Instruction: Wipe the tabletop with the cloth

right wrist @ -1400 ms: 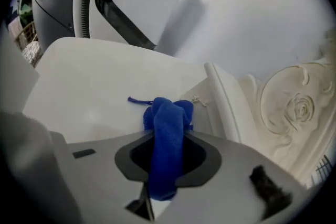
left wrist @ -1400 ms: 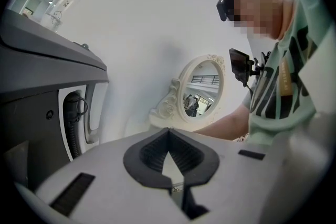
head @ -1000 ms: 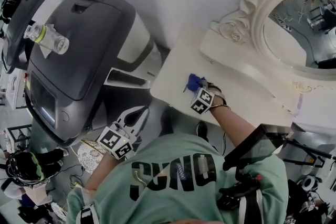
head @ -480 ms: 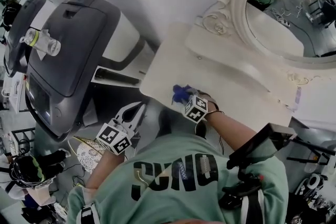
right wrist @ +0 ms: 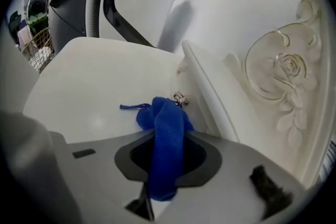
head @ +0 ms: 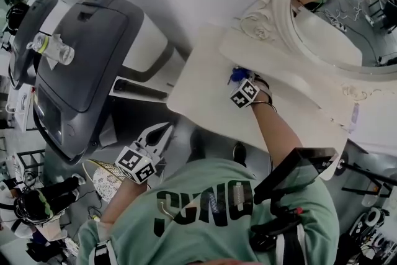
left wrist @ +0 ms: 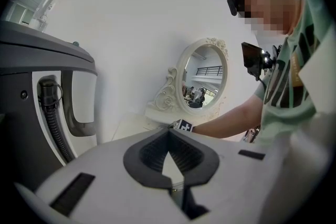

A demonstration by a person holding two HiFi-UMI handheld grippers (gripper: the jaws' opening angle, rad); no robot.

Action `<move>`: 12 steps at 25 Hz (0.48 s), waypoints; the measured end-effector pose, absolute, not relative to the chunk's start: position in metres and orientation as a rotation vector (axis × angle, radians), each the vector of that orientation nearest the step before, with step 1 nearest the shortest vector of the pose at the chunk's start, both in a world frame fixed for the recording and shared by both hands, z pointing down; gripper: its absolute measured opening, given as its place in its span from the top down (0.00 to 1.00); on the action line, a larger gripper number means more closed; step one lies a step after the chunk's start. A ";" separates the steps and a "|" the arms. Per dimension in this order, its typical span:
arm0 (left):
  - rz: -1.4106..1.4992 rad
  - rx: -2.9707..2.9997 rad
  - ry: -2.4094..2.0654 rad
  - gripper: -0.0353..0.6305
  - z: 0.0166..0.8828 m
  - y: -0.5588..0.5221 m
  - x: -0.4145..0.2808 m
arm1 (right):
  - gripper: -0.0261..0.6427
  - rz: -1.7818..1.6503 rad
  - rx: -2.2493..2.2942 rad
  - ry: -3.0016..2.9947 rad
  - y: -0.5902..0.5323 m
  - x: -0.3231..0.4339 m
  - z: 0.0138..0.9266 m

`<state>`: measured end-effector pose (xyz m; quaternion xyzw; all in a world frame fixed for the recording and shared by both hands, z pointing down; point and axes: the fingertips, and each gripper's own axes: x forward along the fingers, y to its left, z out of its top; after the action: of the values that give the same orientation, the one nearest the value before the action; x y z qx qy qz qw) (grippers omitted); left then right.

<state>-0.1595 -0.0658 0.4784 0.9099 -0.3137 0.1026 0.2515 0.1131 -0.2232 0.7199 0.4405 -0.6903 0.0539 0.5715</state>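
Between the right tongs [head: 240, 83] goes the blue cloth [right wrist: 167, 128], clamped tight, its length running straight out from them. Far end bunches on the white tabletop [head: 197, 89], beside a small metal knob [right wrist: 180, 98] only the right gripper view catches. Left tongs [left wrist: 170, 159] pinched together, empty, near-left off the tabletop.

Cloth [right wrist: 167, 131]: solid blue. Bench [head: 200, 85]: cream white. Mirror frame [right wrist: 286, 75]: cream, gilt-edged rose relief. Right tool [head: 237, 79]: black-and-white square markers. Shirt [head: 149, 239]: green, black lettering.
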 end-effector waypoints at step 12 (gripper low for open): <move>0.268 2.493 -0.809 0.95 0.478 -0.067 -0.149 | 0.85 0.087 0.468 -1.879 -0.038 -0.022 0.719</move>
<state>-0.1488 -0.0667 0.4776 0.9159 -0.2974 0.0986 0.2509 -0.0221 -0.0377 0.7188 0.1992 -0.7992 0.0371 0.5659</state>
